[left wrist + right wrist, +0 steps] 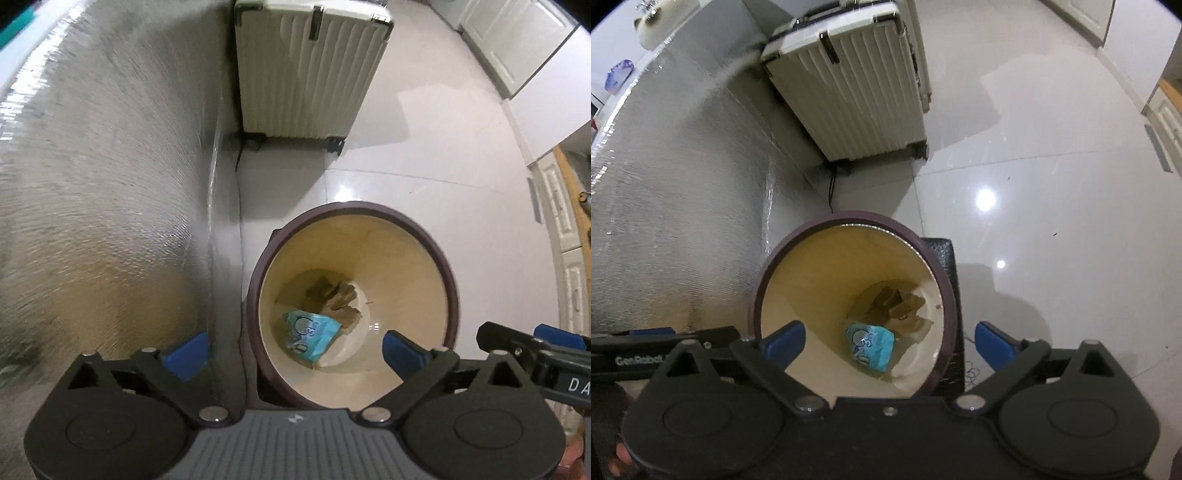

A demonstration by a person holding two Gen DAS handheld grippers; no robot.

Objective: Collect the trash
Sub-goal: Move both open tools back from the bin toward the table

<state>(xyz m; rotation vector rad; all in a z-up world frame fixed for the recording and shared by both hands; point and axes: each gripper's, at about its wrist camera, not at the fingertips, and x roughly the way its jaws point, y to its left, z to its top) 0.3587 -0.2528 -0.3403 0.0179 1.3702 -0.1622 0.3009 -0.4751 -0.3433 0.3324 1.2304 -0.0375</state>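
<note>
Lying at the bottom of the round cream-lined waste bin with a dark maroon rim (448, 280) is a crumpled light-blue plastic wrapper printed with a cartoon figure (311, 335), sitting lower centre in both views, touching scraps of torn brown cardboard (338, 295) just above it in the frame. Judging by its creases, the wrapper is looking thin, light and soft, likely slippery, and is probably best pinched at a raised fold or corner rather than across its flat face; the cardboard is looking stiffer yet still light, and an exposed edge would be the place to take it.

Hovering above the bin mouth, the left gripper (293, 350) is standing wide open with nothing between its blue pads (188, 352). Beside it, the right gripper (890, 349) is likewise spread wide and carrying nothing, its pads (991, 349) straddling the bin opening.

Standing in the upper middle of the frame is a ribbed cream hard-shell suitcase (306, 74), while a silvery textured foil-covered surface (103, 166) is filling the left side and glossy pale floor tiles (1052, 166) are spreading to the right.
</note>
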